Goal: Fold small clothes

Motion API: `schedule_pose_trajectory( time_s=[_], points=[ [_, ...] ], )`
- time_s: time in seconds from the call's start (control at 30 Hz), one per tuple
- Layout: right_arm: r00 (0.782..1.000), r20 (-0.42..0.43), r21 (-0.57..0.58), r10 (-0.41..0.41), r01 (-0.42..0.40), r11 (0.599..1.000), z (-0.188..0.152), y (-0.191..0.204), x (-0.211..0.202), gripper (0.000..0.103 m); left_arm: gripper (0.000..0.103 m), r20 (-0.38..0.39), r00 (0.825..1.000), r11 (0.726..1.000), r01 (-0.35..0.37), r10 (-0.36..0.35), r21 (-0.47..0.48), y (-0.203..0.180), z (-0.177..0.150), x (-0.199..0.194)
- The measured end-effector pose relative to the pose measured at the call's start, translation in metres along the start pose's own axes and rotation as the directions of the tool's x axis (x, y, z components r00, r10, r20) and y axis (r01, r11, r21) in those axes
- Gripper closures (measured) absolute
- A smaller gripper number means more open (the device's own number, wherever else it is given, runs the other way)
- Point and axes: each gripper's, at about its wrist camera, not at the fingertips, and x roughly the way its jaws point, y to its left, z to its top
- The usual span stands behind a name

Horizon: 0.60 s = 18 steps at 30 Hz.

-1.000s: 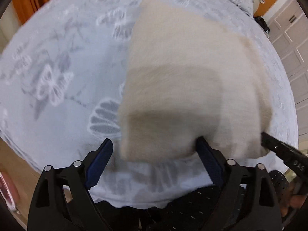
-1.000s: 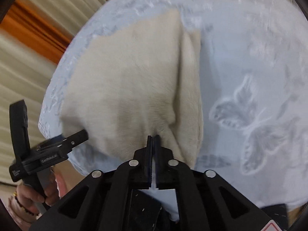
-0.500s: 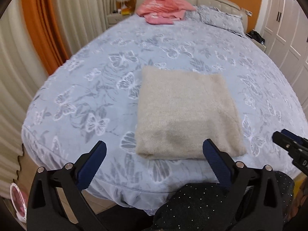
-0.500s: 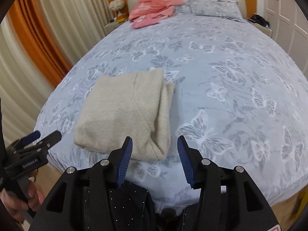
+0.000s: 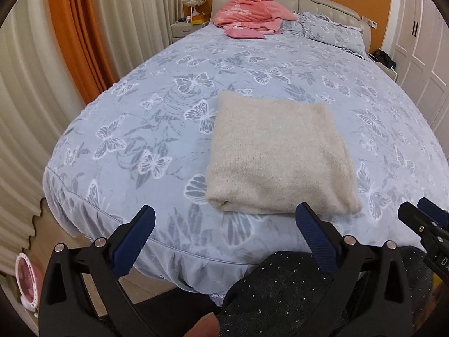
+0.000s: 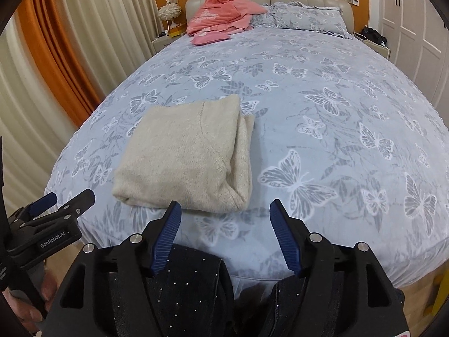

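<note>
While both tongs (image 5: 224, 233) (image 6: 224, 224) gape empty, folded sweater (image 5: 280, 157) rests on bed (image 5: 140, 140)

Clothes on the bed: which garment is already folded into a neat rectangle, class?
The beige sweater, lying flat near the foot of the bed just ahead of both open grippers. The pink clothes by the headboard are a loose heap.

The butterfly-patterned blue bed cover (image 6: 322, 90) lies bare all around the folded cream knit sweater (image 6: 185, 154) near the foot edge, with pink clothes (image 6: 219, 14) well apart at the headboard and the person's dark speckled knees (image 6: 179, 280) just below both wide-spread grippers.
</note>
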Motion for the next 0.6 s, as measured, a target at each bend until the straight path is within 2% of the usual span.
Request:
schedule_pose_trajectory(
  time_s=[0.17, 0.37, 0.6],
  points=[
    [1.0, -0.002, 0.012, -0.003, 0.003, 1.0, -0.007, 0.002, -0.002, 0.034, 0.005, -0.006, 1.0, 1.0, 0.018, -0.018, -0.008, -0.001, -0.004, -0.001],
    [1.0, -0.005, 0.018, -0.01, 0.01, 1.0, -0.014, 0.001, -0.004, 0.033, 0.005, -0.021, 1.0, 1.0, 0.018, -0.018, -0.011, 0.0, -0.011, 0.002],
    [1.0, 0.001, 0.016, -0.024, 0.024, 1.0, -0.019, -0.001, -0.007, 0.033, 0.005, -0.002, 1.0, 1.0, 0.01, -0.01, 0.008, -0.001, -0.017, -0.003]
  ],
)
